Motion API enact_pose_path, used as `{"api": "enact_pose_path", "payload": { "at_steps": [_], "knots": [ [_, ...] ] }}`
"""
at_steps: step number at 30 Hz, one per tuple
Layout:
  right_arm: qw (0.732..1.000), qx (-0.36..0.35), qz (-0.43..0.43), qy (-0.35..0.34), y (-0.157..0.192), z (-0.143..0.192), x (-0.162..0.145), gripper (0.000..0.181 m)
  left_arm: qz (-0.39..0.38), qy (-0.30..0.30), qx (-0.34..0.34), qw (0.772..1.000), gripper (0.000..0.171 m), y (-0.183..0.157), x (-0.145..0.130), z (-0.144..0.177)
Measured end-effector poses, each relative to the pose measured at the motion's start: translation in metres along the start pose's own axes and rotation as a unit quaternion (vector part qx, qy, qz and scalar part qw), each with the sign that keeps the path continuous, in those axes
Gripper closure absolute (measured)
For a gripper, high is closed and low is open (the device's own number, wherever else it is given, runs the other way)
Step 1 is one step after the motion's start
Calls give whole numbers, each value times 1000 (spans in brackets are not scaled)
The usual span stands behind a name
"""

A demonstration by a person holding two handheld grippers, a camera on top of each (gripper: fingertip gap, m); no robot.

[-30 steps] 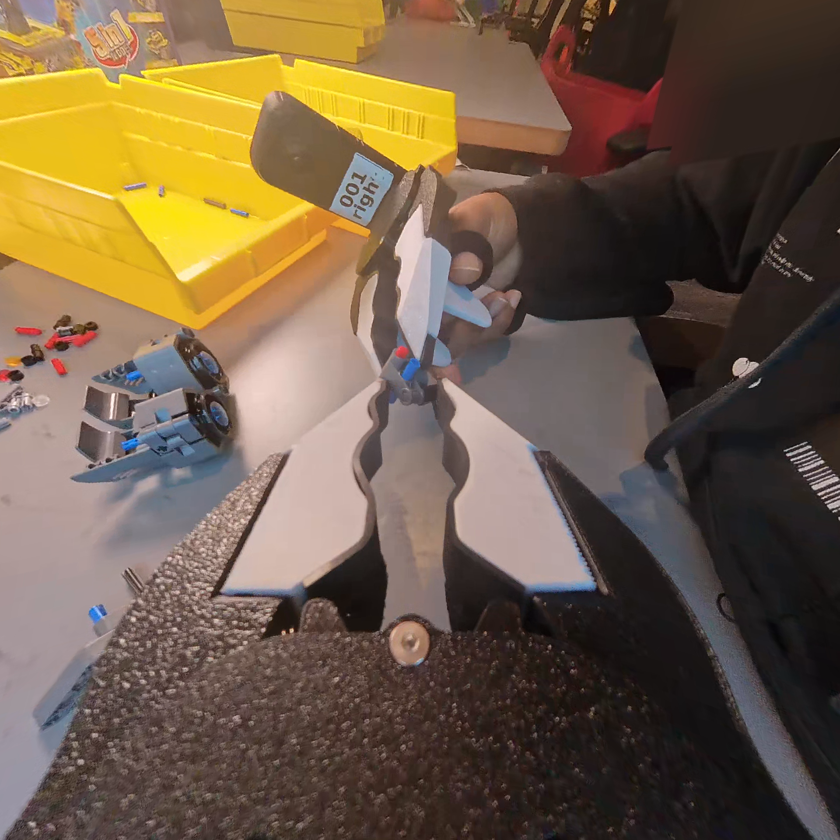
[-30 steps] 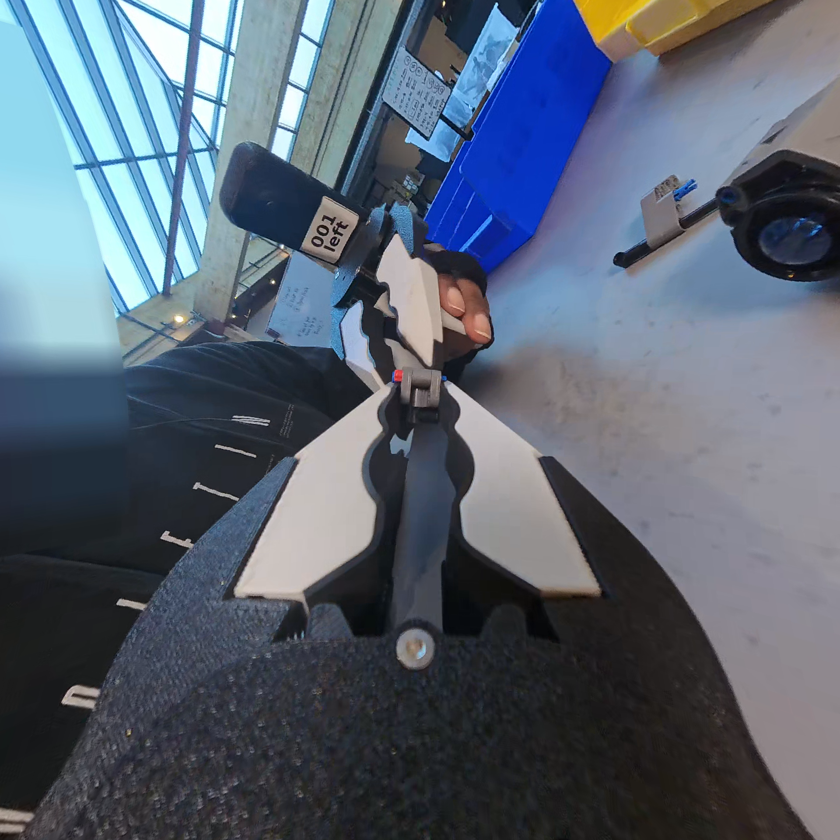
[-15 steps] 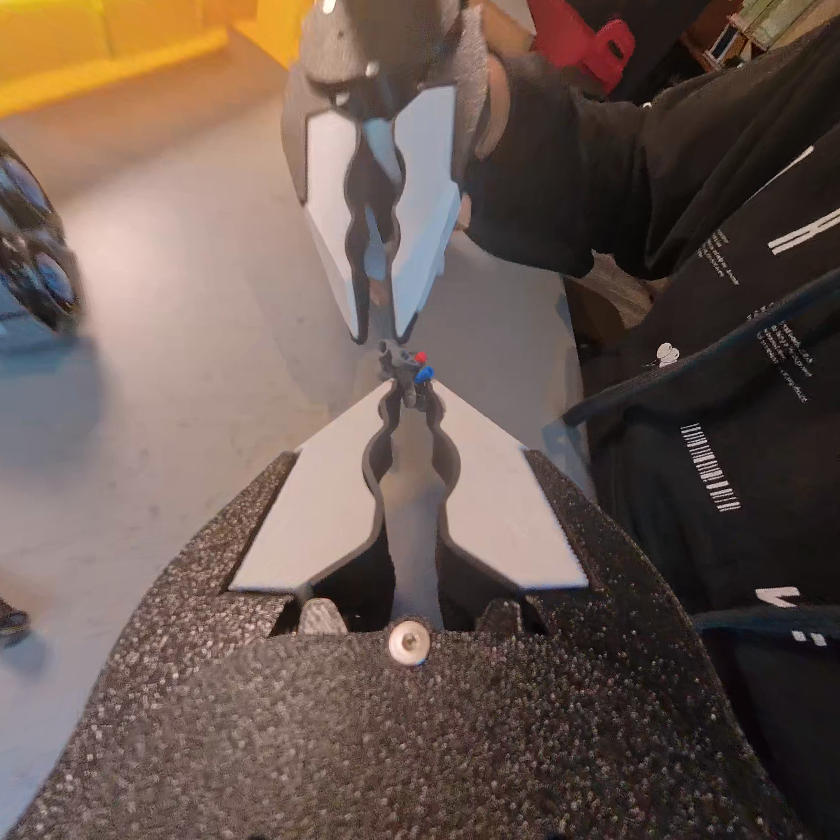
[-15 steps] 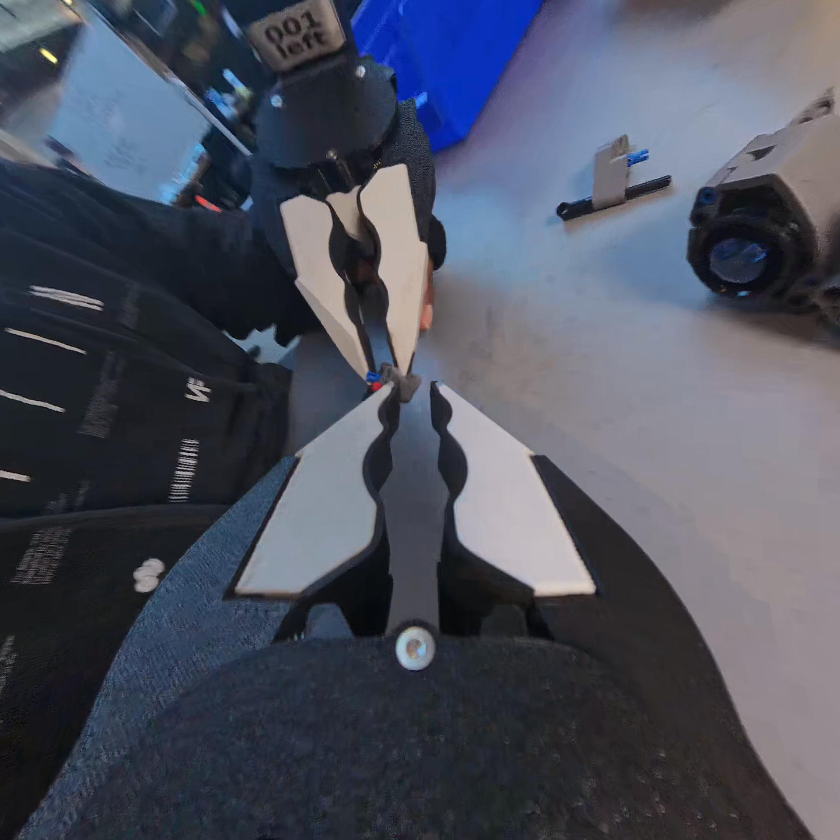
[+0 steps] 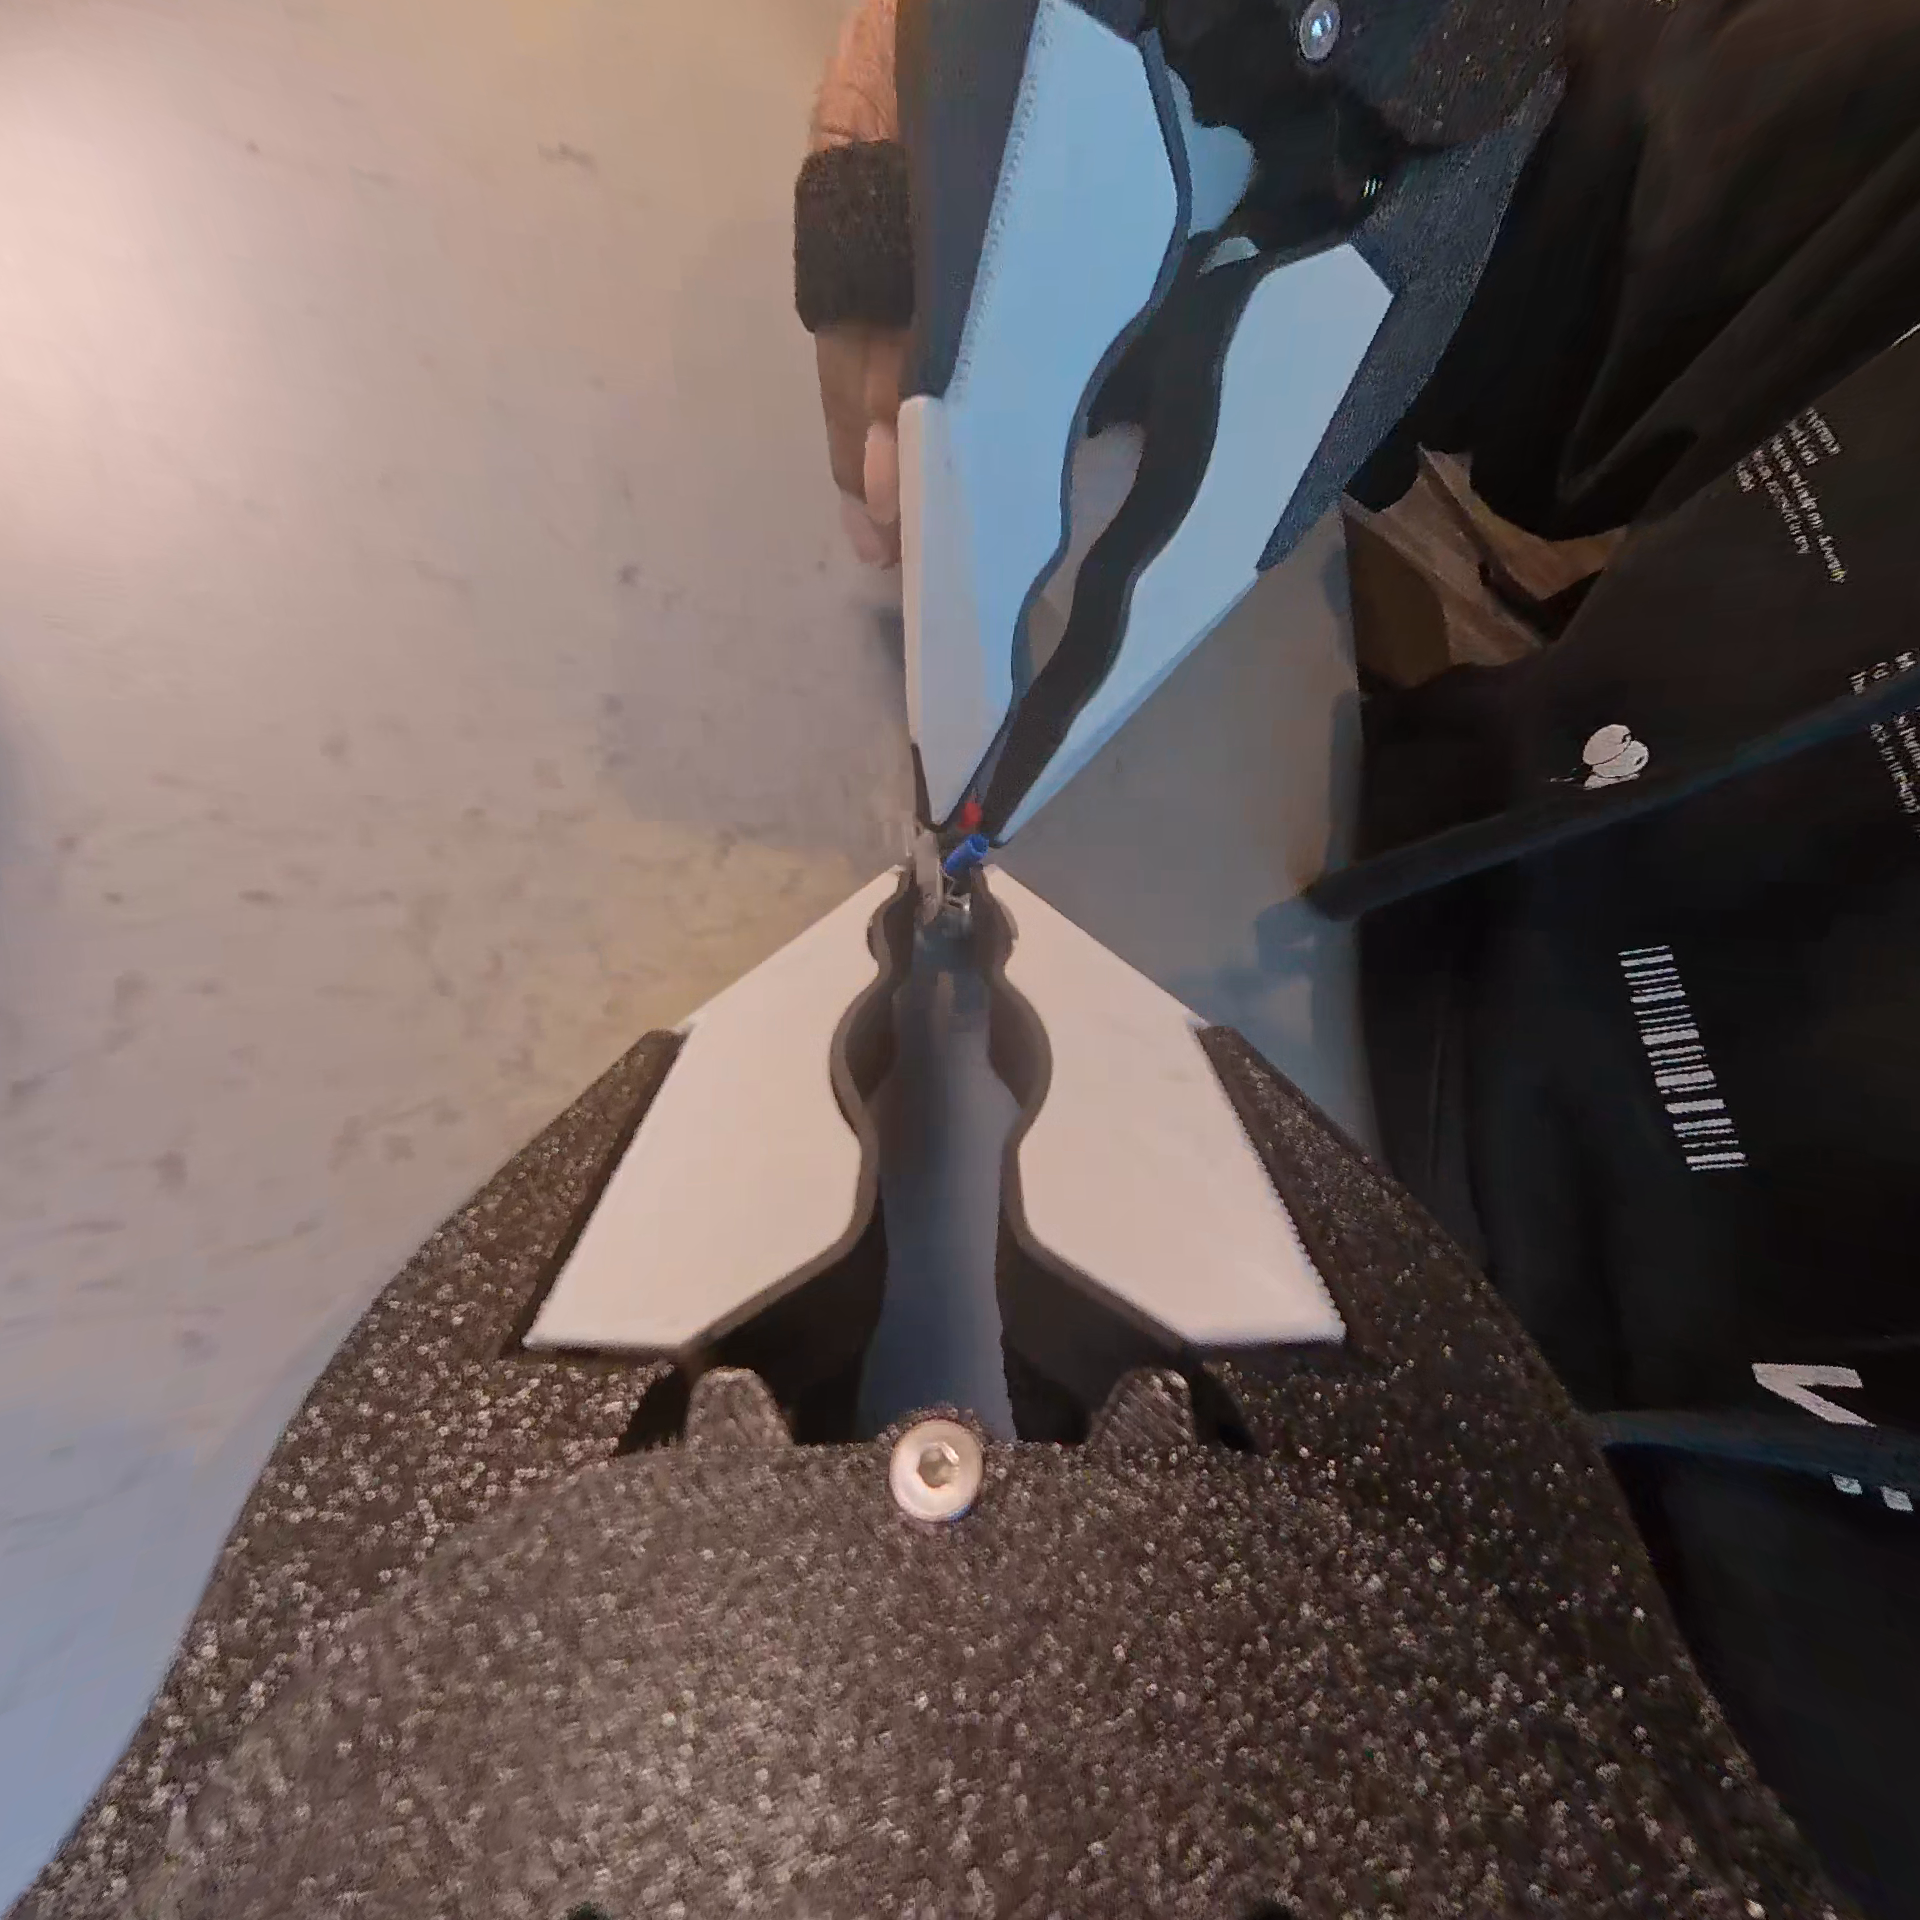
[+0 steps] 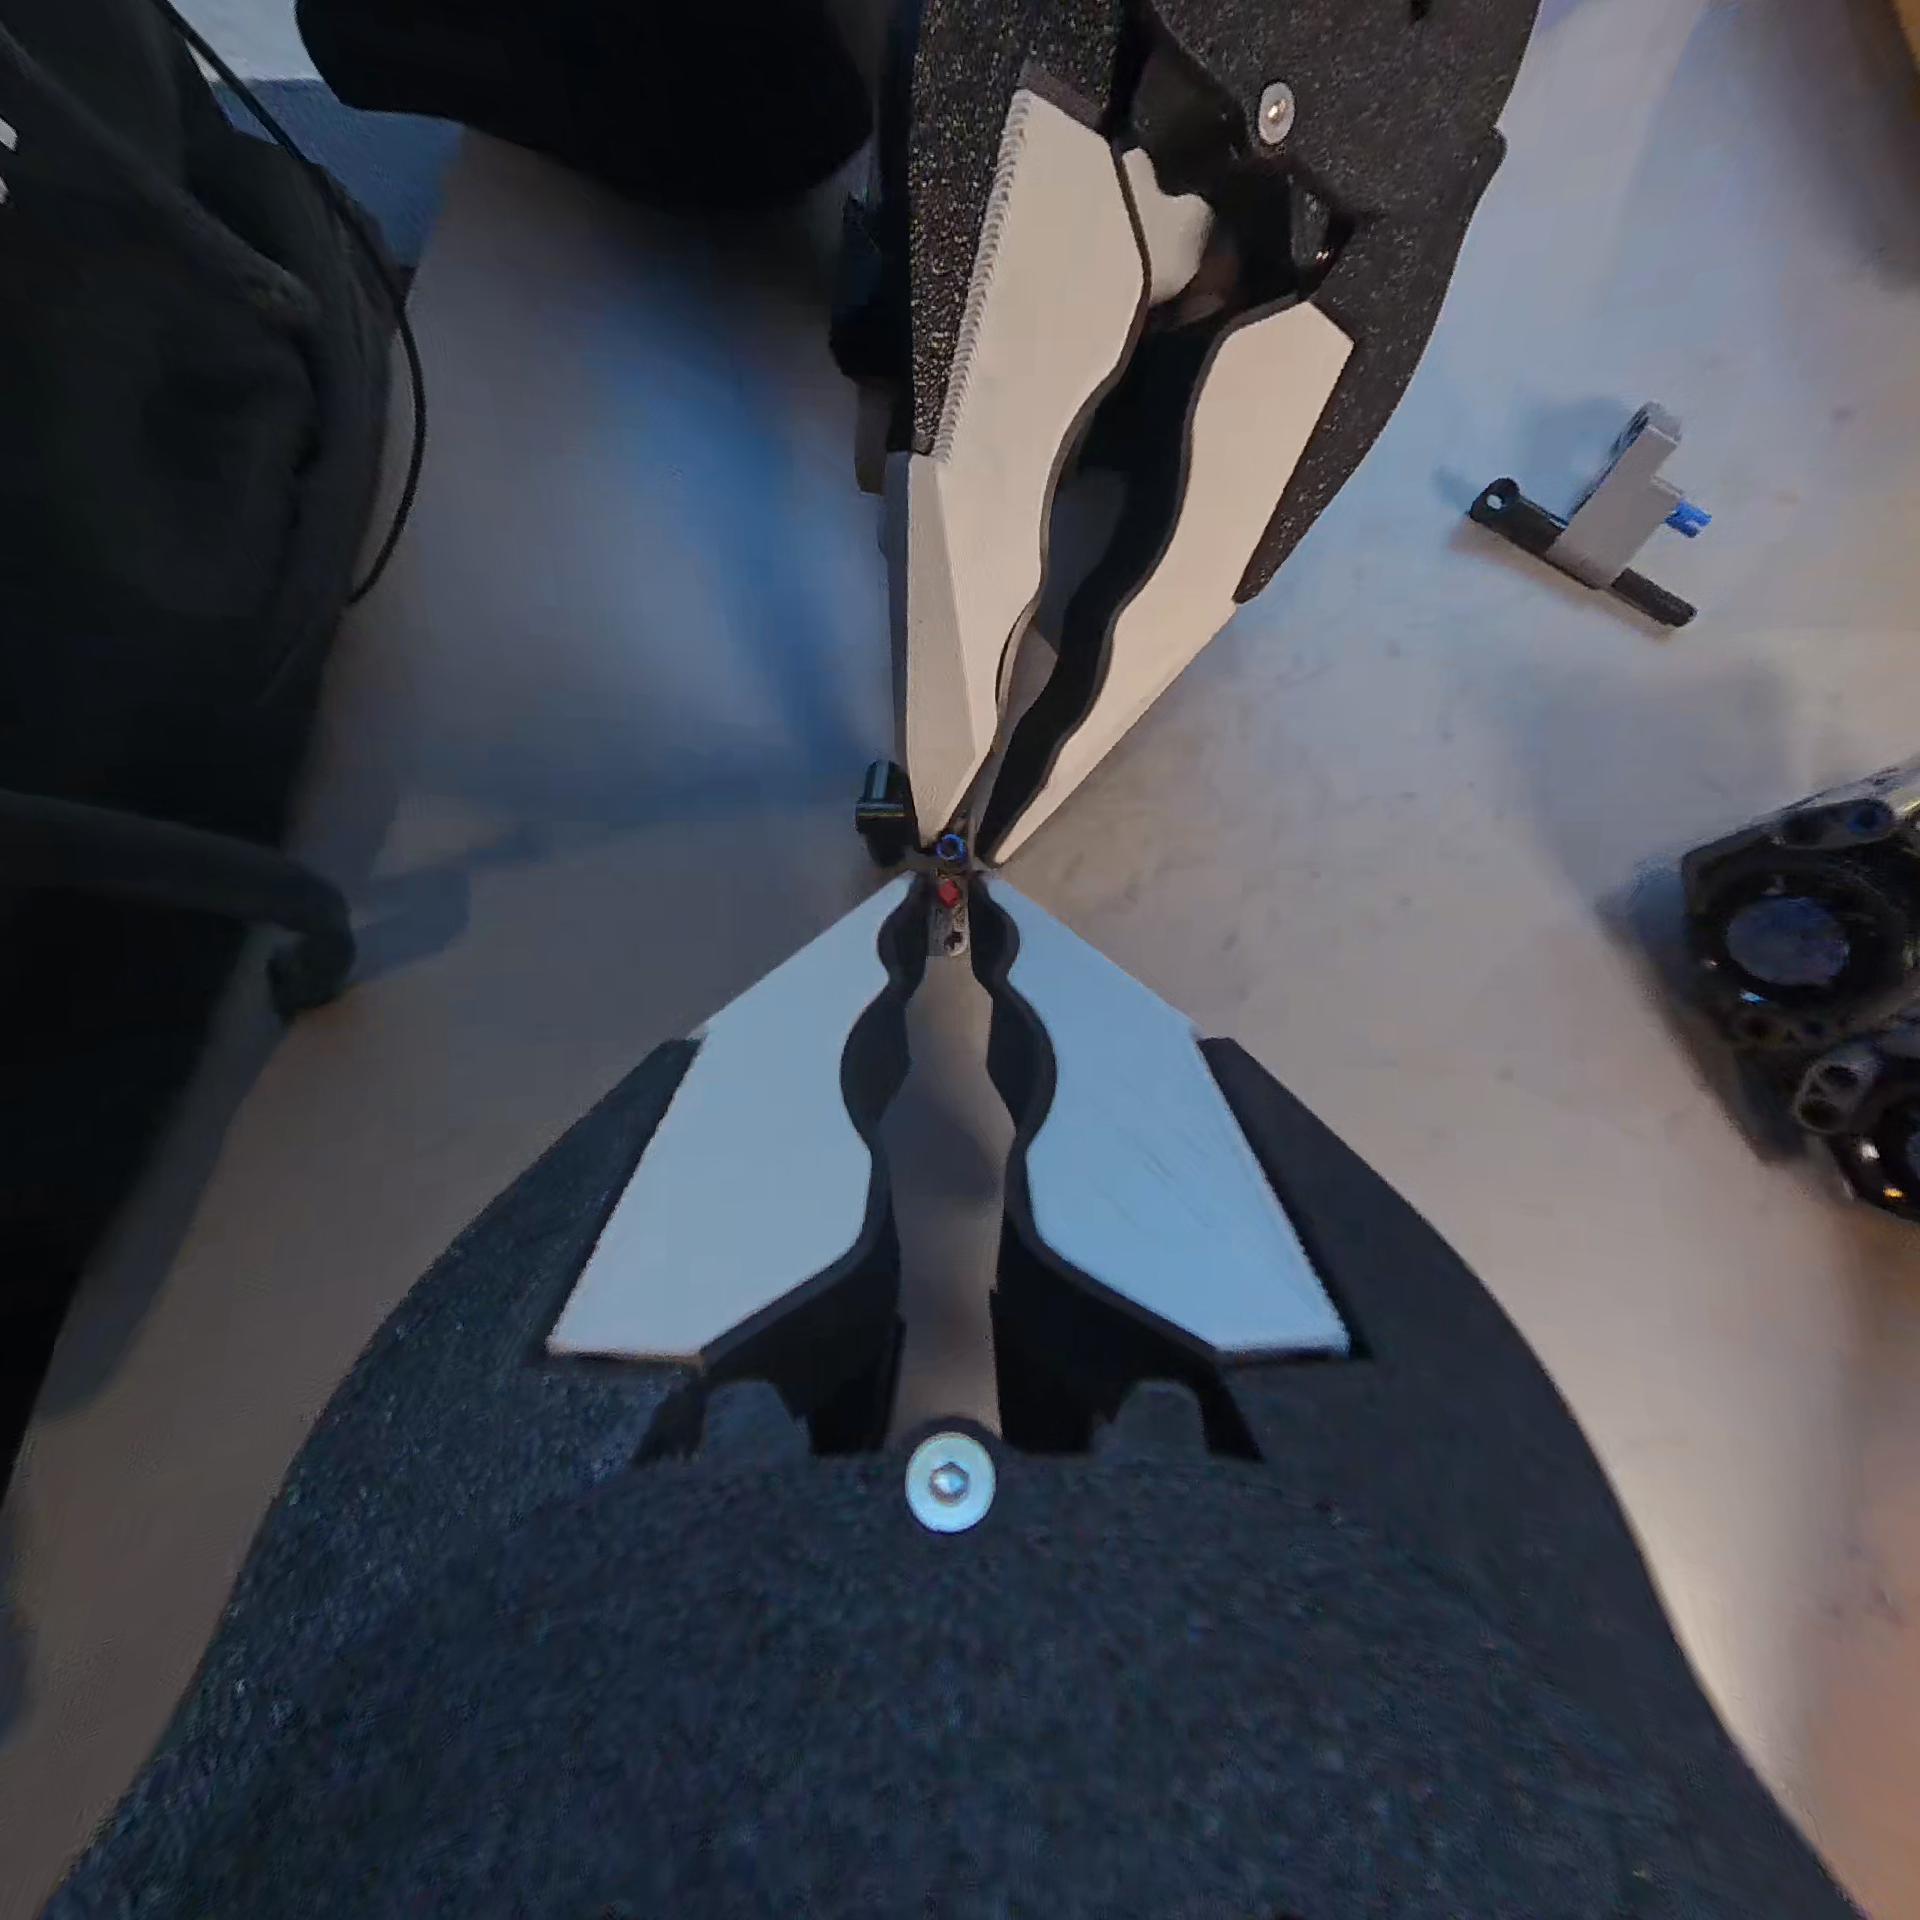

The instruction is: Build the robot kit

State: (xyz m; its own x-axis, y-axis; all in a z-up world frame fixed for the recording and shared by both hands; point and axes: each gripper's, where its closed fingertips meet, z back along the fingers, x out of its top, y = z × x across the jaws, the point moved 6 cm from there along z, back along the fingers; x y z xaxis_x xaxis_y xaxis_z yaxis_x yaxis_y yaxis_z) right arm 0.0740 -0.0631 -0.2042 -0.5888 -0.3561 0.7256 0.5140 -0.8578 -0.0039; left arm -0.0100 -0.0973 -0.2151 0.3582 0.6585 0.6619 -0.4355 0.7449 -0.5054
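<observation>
Tongs tip to tip over desk (image 5: pixel 364 623), both clamped on small grey piece (image 6: pixel 948 914) with red and blue pins.
Piece mostly hidden between tips: left tongs (image 5: pixel 948 883), right tongs (image 6: pixel 948 883); shape unclear.

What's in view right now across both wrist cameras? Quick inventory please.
small brick assembly: one, dark grey with a red pin and a blue pin, between the two grippers' tips, above the table
grey bracket on black axle: one, with a blue pin, lying on the table, upper right of right wrist view
dark grey round-lens model: one, partly cut off at the right edge of right wrist view
table: one, pale grey
black clothing: person's, right side of left wrist view
hand: one, behind the right gripper
left gripper: shut on the assembly
right gripper: shut on the assembly
</observation>
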Motion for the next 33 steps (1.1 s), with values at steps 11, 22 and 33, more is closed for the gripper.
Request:
{"api": "enact_pose_path", "payload": {
  "at_steps": [11,22,33],
  "knots": [
    [995,40,-94,-11,-4,-1,-2,176,-76,10,34,997,161,-7,0,0],
    [999,4,-21,34,2,7,12,179,-75,21,50,996,164,-9,0,-2],
    [990,18,-36,133,0,3,16,181,-72,12,52,996,164,-9,2,-4]
  ]
}}
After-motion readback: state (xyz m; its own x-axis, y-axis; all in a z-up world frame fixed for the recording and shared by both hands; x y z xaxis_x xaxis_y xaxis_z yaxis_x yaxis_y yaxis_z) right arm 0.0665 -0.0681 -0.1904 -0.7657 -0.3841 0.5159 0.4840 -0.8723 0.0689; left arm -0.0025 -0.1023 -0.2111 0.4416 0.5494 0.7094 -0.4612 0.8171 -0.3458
